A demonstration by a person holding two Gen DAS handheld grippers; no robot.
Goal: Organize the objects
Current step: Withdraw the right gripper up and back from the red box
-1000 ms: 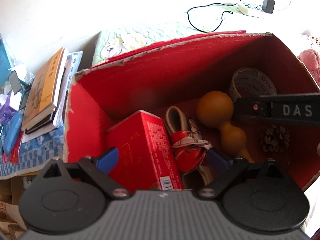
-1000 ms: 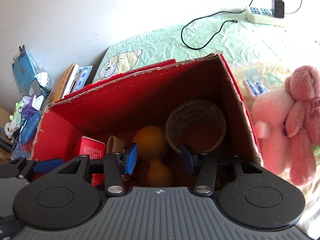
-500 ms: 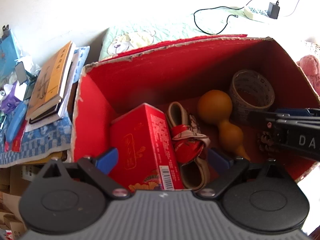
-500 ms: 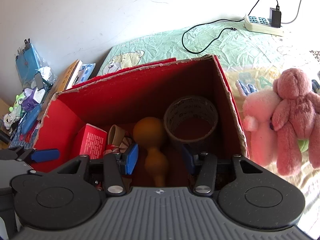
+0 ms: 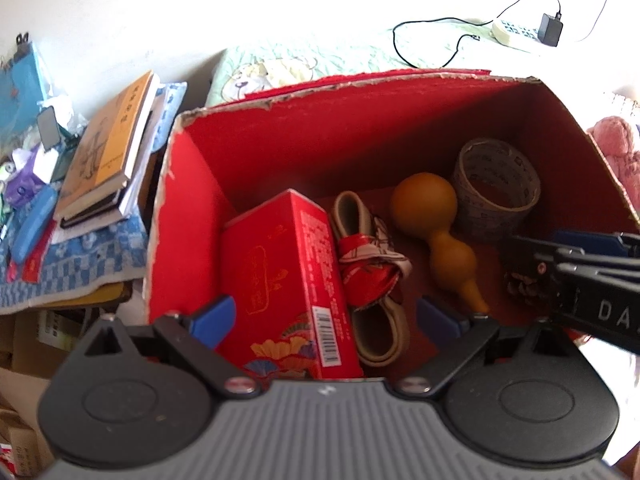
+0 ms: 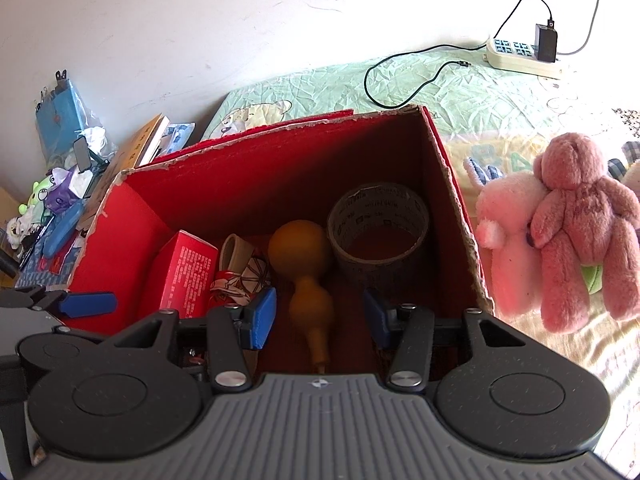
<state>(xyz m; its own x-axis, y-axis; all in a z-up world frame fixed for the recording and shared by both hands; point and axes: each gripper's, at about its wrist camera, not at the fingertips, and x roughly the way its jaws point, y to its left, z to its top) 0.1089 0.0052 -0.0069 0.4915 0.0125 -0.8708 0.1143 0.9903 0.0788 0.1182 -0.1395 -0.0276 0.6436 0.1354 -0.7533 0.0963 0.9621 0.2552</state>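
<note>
An open red cardboard box (image 5: 360,120) (image 6: 260,184) stands on a bed. Inside lie a red carton (image 5: 288,280) (image 6: 184,272), a beige slipper (image 5: 380,332) wrapped in red-and-white cloth (image 5: 368,268), an orange gourd (image 5: 428,208) (image 6: 298,248), a tape roll (image 5: 496,188) (image 6: 376,216) and a pine cone (image 5: 520,284), half hidden. My left gripper (image 5: 325,317) hangs open above the box's near left part, over the carton and slipper. My right gripper (image 6: 319,318) (image 5: 580,272) hovers open over the near right part, above the gourd's stem, gripping nothing.
Two pink plush toys (image 6: 560,232) lie on the bed right of the box. A power strip (image 6: 520,54) with a black cable sits far back. A stack of books (image 5: 108,152) and small clutter (image 6: 60,200) crowd a side table to the left.
The right gripper has drawn back from the box, so more of the bed and plush toys shows. In the left view it slid lower right, now covering part of the pine cone.
</note>
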